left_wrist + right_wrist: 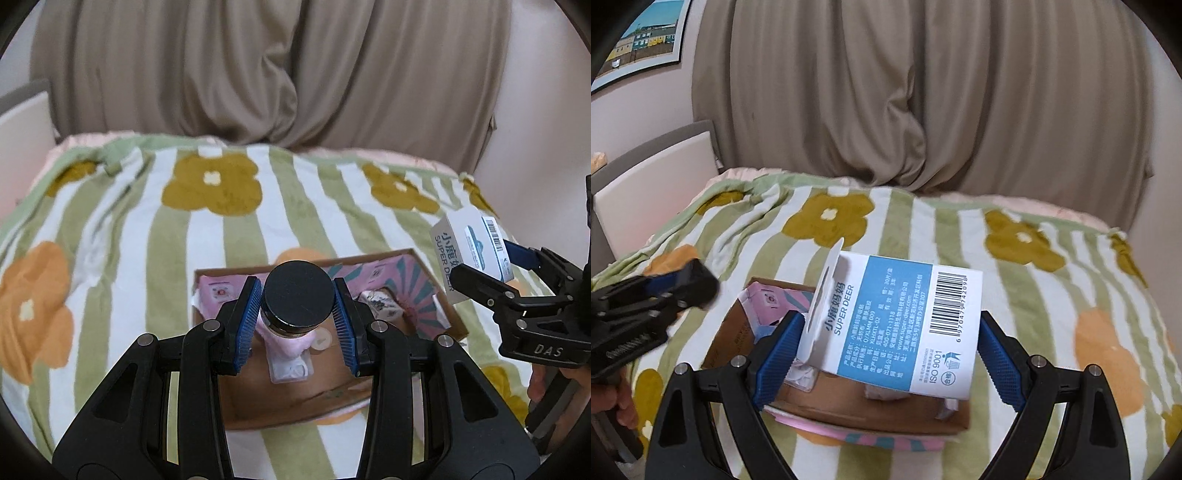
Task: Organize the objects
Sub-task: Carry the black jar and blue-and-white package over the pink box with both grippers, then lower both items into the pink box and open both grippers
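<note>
Nearest in the left wrist view, the left hand-held gripper (pixel 297 314) pinches a small jar (pixel 293 312) with a black round lid between its blue pads (pixel 245 321), the jar held upright above an open cardboard box (pixel 448 314). Under the jar, on the brown floor of the box, lie a small clear packet (pixel 290 371) and a pale round disc (pixel 322 339). Farther back in the box sit pink printed packets (pixel 218 290), and a pink and teal lining shows along its far right side.

In the right wrist view, the right hand-held gripper (pixel 886 354) clamps a white and blue carton (pixel 897 325) printed SUPER DEER, its pads pressed on the carton's two sides with the jaws standing wide. The carton hangs tilted over the same box (pixel 871 410), barcode toward the camera, with a round hang tab at its upper left.

The box rests on a bed covered by a blanket (pixel 147 229) with green and white stripes and yellow and orange flowers. Behind the bed hang beige curtains (pixel 923 103), and a framed picture (pixel 642 40) shows on the wall at upper left.
</note>
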The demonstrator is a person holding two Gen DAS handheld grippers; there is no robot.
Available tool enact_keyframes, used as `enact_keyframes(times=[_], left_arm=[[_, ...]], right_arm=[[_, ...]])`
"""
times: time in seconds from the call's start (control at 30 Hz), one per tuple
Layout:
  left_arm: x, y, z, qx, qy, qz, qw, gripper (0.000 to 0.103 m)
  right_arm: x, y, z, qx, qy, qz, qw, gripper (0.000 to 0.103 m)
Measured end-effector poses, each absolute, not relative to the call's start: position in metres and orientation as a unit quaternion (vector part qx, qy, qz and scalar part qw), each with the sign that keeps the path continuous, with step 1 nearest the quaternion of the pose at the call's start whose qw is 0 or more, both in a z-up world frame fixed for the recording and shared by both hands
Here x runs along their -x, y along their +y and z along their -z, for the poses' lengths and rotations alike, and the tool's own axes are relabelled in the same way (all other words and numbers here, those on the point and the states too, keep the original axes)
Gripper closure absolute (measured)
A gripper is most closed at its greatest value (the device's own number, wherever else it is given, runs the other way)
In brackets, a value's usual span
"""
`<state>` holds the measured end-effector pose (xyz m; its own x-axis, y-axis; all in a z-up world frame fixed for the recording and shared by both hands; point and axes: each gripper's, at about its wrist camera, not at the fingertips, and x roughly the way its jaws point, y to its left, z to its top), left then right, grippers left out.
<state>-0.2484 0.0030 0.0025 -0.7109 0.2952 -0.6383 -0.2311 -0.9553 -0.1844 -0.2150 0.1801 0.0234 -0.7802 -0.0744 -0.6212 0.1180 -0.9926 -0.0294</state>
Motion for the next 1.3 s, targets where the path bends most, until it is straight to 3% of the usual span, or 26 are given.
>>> enact_keyframes(times=[0.47, 0.93, 1.0, 1.03, 1.07, 1.13, 1.3], left_arm=[[0.326, 0.016, 0.074, 0.471, -0.048, -0.87, 0.139, 0.067], [0.34, 0.022, 0.072, 0.488, -0.051, -0.861, 0.134, 0.066], [0.34, 0.02, 0.069, 0.484, -0.055, -0.864, 0.129, 0.048], [0.339, 0.02, 0.067, 0.481, -0.056, -0.866, 0.126, 0.012], [0.338, 0.018, 0.065, 0.476, -0.056, -0.869, 0.121, 0.001], [0.335, 0.015, 0.06, 0.466, -0.06, -0.875, 0.118, 0.0], [0.331, 0.012, 0.059, 0.47, -0.068, -0.872, 0.118, 0.0]], right_arm=[[0.294, 0.19, 0.049, -0.456, 0.017, 0.887, 0.071, 0.014], [0.301, 0.191, 0.064, -0.476, 0.025, 0.875, 0.081, 0.012], [0.3, 0.188, 0.067, -0.48, 0.037, 0.873, 0.082, 0.012], [0.298, 0.186, 0.068, -0.477, 0.046, 0.874, 0.079, 0.011], [0.295, 0.185, 0.068, -0.468, 0.054, 0.878, 0.078, 0.009], [0.288, 0.183, 0.069, -0.456, 0.074, 0.884, 0.075, 0.0], [0.278, 0.185, 0.075, -0.453, 0.086, 0.885, 0.064, 0.0]])
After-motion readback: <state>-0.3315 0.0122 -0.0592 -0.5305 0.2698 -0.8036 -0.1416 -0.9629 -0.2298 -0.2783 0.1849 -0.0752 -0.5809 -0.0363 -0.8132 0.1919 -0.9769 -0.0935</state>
